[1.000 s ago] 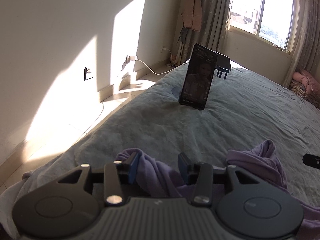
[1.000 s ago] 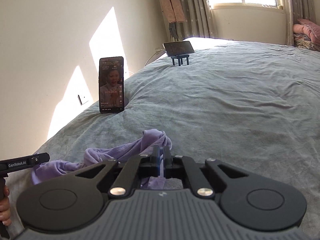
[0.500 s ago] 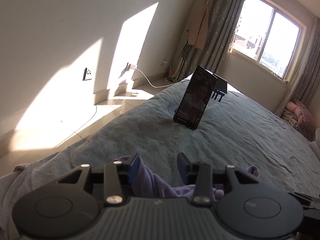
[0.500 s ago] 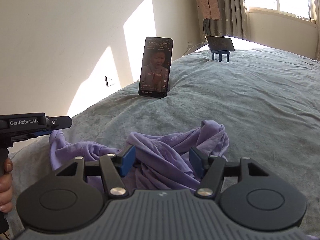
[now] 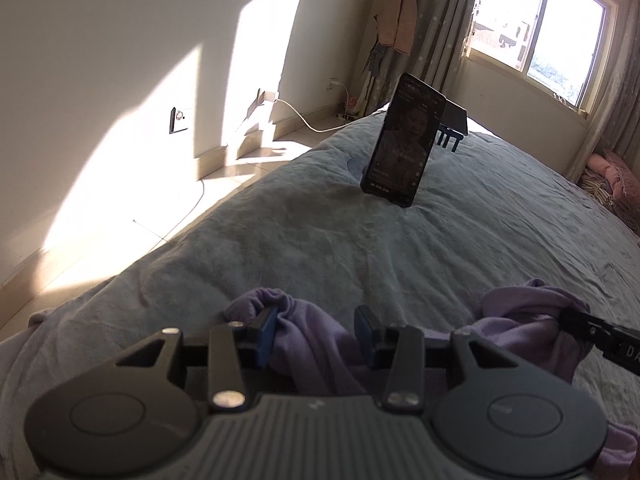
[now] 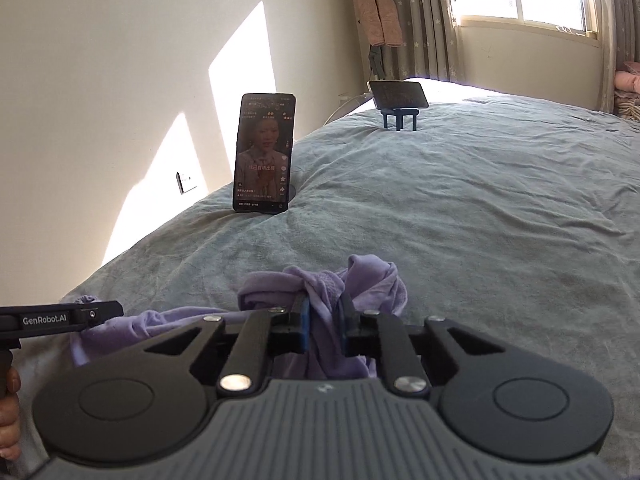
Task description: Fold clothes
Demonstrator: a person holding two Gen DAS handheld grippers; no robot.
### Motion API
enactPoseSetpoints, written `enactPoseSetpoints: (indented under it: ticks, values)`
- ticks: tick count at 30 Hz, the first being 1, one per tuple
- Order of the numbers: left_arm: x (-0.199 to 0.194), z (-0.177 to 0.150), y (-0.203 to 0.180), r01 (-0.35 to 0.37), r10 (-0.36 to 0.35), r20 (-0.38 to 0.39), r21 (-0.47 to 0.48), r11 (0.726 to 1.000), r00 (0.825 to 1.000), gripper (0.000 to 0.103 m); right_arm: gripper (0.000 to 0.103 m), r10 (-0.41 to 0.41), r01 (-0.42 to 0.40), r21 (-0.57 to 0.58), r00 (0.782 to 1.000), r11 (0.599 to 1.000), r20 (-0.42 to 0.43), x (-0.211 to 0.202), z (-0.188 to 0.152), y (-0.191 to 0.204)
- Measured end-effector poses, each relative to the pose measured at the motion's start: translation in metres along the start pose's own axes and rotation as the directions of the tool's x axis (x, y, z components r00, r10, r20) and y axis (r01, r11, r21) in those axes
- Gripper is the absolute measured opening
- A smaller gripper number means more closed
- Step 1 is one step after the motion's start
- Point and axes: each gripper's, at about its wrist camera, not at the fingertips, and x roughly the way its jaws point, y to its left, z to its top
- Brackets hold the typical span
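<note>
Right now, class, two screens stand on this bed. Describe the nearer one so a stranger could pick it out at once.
Start at the wide grey-green bedspread and follow its wall-side edge. There a phone stands upright with its screen lit. Unlike the dark device lying sideways on a small legged stand nearer the window, it stands tall and plays a video.

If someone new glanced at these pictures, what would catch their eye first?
Probably the crumpled purple garment on the grey bedspread, bunched between the right gripper jaws, which have just been closing. Next, the lit phone standing upright near the bed's wall-side edge.
</note>
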Motion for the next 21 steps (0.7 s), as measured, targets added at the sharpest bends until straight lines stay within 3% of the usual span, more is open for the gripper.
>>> enactPoseSetpoints:
  ticks: [3, 7, 12, 16, 21]
  values:
    - [0.000, 0.000, -0.001, -0.009, 0.009, 0.003, 0.006, 1.000, 1.000, 0.039, 0.012, -0.054, 0.054, 0.034, 0.998, 0.998, 0.013, -0.015, 0.002, -0.018]
    - [-0.003, -0.001, 0.000, -0.018, 0.018, 0.007, 0.027, 0.999, 1.000, 0.023, 0.012, -0.119, 0.116, 0.076, 0.993, 0.990, 0.027, -0.038, 0.004, -0.044]
    - [-0.012, -0.001, 0.005, 0.010, -0.011, 0.016, 0.023, 1.000, 1.000, 0.011, 0.012, -0.196, 0.190, 0.139, 0.980, 0.972, 0.035, -0.067, 0.001, -0.074]
    - [-0.023, -0.003, 0.007, 0.072, -0.073, 0.030, 0.028, 0.997, 0.997, 0.006, 0.012, -0.290, 0.276, 0.189, 0.956, 0.942, 0.047, -0.089, -0.001, -0.096]
    - [-0.033, -0.006, 0.005, 0.099, -0.101, 0.028, 0.070, 0.993, 0.995, 0.006, 0.012, -0.397, 0.381, 0.225, 0.917, 0.897, 0.029, -0.101, -0.007, -0.121]
